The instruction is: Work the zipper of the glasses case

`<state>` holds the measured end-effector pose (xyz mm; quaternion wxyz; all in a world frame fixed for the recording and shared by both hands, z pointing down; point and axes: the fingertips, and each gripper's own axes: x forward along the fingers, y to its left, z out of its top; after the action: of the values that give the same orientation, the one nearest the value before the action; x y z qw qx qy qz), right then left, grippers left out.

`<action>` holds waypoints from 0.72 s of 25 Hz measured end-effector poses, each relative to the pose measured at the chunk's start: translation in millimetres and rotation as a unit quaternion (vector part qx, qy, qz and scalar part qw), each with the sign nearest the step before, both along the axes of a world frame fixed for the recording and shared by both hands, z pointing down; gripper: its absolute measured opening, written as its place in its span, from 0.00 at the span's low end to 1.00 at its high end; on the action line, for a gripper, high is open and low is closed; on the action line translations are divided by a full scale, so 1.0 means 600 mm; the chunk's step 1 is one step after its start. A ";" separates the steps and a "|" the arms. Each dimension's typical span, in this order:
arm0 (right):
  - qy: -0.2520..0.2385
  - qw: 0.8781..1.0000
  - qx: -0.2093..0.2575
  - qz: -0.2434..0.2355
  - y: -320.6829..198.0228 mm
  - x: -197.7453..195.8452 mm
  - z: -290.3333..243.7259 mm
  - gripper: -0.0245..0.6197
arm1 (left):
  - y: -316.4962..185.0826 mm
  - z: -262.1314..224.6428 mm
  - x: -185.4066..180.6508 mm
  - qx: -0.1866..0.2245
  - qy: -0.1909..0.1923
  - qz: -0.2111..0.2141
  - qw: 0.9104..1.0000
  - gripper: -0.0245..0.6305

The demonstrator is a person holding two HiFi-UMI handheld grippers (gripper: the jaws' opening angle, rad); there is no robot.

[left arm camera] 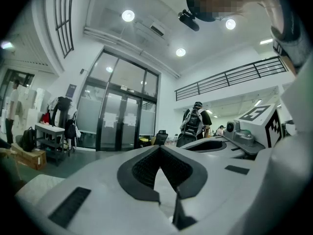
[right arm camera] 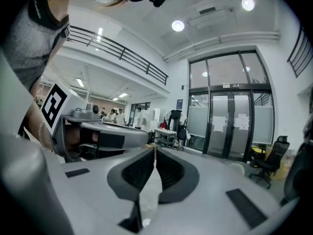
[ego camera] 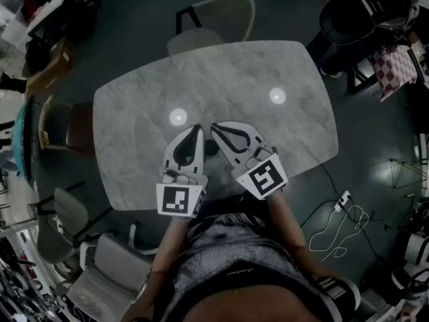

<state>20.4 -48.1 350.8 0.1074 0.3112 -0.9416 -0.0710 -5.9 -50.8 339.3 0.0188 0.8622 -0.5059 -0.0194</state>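
Note:
Both grippers are held over the near part of the grey marble table [ego camera: 134,113], tips pointing away from me. The jaws of my left gripper [ego camera: 198,129] are shut tip to tip with nothing between them [left arm camera: 159,147]. My right gripper [ego camera: 215,127] is likewise shut and empty [right arm camera: 154,148]. The two gripper views look level across the room, not down at the table. A small dark thing [ego camera: 210,149] shows on the table between the two grippers; I cannot tell whether it is the glasses case. Neither gripper view shows a case or a zipper.
A chair [ego camera: 218,15] stands at the table's far side, and more chairs [ego camera: 67,123] are at its left and near-left. On the floor to the right lies a white cable [ego camera: 335,227]. A person with a backpack [left arm camera: 195,121] stands far off.

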 end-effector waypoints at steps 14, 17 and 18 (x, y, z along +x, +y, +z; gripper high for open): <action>0.004 1.000 -0.004 -0.005 0.015 0.006 0.007 0.15 | 0.015 0.001 0.015 -0.010 0.008 -0.001 1.000 0.05; 0.002 1.000 -0.004 -0.005 0.018 0.005 0.006 0.15 | 0.018 0.002 0.015 -0.011 0.006 -0.002 1.000 0.05; 0.001 1.000 -0.004 -0.006 0.018 0.005 0.004 0.15 | 0.019 0.002 0.015 -0.011 0.005 -0.002 1.000 0.05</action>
<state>23.5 -37.2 353.5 0.1088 0.3054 -0.9435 -0.0681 2.9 -39.5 340.5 0.0303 0.8610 -0.5074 -0.0180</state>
